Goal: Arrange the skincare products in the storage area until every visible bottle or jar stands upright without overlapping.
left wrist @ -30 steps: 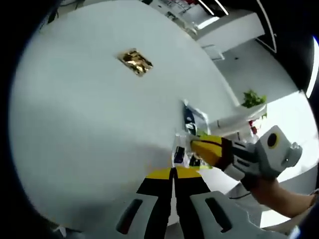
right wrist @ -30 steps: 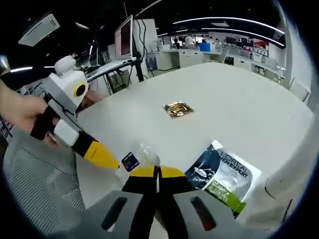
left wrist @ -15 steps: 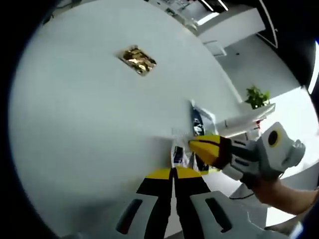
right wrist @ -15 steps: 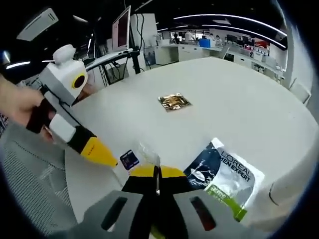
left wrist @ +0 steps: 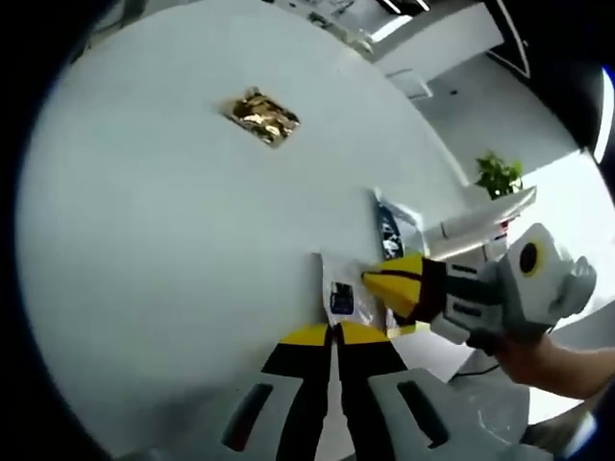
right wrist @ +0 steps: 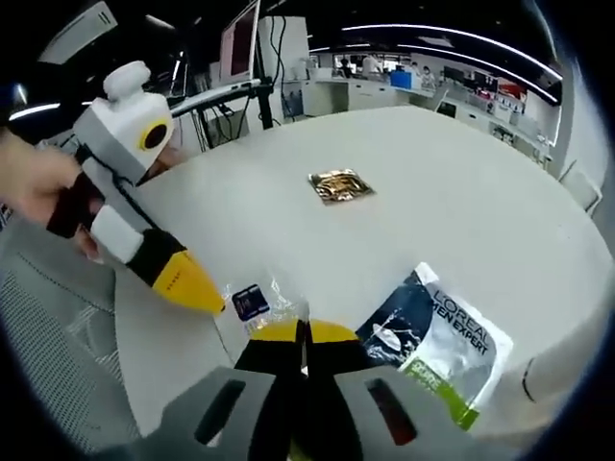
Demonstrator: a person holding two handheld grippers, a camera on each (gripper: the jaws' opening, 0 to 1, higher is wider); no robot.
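Note:
A small clear sachet with a blue label [left wrist: 340, 298] [right wrist: 254, 302] lies at the near edge of the round white table [left wrist: 173, 221] [right wrist: 461, 221]. My left gripper [left wrist: 334, 333] [right wrist: 217, 306] is shut, and the sachet's lower edge runs into its yellow tips. My right gripper [right wrist: 303, 331] [left wrist: 366, 279] is shut on the sachet's opposite edge. A blue, white and green L'Oreal sachet [right wrist: 437, 336] [left wrist: 392, 230] lies flat just beyond it. Farther out rests a gold foil packet [left wrist: 261, 116] [right wrist: 339, 184].
A person's hand [right wrist: 38, 197] holds the left gripper; another hand [left wrist: 553, 355] holds the right one. A grey mesh chair [right wrist: 58, 336] stands at the table's edge. Desks and a monitor [right wrist: 240, 58] stand behind, a potted plant [left wrist: 500, 175] beyond the table.
The clear sachet, crumpled a second ago, now looks pulled flatter between the two shut grippers. Both cameras have shifted a little; the gold packet and L'Oreal sachet stay put.

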